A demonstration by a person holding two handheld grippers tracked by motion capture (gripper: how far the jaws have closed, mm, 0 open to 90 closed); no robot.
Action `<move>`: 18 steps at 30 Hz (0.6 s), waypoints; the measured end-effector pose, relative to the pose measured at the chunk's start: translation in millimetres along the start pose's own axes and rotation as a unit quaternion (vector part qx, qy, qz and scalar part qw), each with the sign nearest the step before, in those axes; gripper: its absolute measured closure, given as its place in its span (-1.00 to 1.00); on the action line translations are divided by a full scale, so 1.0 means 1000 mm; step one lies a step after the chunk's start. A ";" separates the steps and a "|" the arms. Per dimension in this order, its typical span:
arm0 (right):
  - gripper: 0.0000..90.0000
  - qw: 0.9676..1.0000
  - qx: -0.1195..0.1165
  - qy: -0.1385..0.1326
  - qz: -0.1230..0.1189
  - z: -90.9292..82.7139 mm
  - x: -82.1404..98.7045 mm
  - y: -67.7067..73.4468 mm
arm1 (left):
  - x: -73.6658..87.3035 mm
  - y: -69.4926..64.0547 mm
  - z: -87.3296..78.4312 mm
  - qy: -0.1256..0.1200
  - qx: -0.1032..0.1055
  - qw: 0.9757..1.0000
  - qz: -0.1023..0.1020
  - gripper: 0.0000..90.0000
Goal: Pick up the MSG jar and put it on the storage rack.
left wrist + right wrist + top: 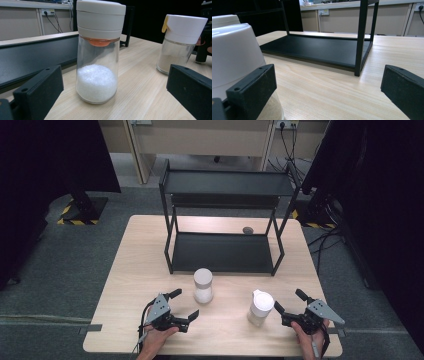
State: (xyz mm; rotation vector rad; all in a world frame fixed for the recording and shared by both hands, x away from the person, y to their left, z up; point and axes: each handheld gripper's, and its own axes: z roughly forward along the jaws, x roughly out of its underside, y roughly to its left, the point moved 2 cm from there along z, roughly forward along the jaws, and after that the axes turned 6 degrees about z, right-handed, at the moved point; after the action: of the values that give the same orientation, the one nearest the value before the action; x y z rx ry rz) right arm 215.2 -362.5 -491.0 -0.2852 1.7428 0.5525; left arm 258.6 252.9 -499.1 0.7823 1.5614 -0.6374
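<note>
While both jars wait on the worktop [150, 270], the left gripper [186, 306] and right gripper [289, 302] hold their fingers wide, ready to grab the salt jar [203, 285] and the powder jar [260, 307].

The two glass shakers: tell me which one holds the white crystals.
The shaker with the beige cap, in front of the left claw; the white-capped shaker holds tan powder.

Grey floor [75, 270] — beige cabinets [200, 140]
</note>
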 end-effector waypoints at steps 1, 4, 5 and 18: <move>-0.99 1.000 0.000 0.000 0.000 0.000 0.000 0.000 | 0.000 0.000 0.000 0.000 0.001 1.000 -0.001 -0.99; -0.99 1.000 0.000 0.001 0.001 0.000 0.000 0.000 | 0.000 0.000 0.000 0.001 0.001 1.000 -0.002 -0.99; -0.99 1.000 0.000 0.002 0.001 0.000 0.000 0.000 | 0.000 0.000 0.000 0.001 0.001 1.000 -0.002 -0.99; -0.99 1.000 0.000 0.001 0.002 -0.001 0.000 0.000 | 0.000 0.000 0.000 0.001 0.001 1.000 -0.001 -0.99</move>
State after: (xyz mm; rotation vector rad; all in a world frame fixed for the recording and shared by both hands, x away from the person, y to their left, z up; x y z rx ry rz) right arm 214.9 -363.2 -490.6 -0.2830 1.7463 0.5559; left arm 258.8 252.7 -499.0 0.7826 1.5641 -0.6395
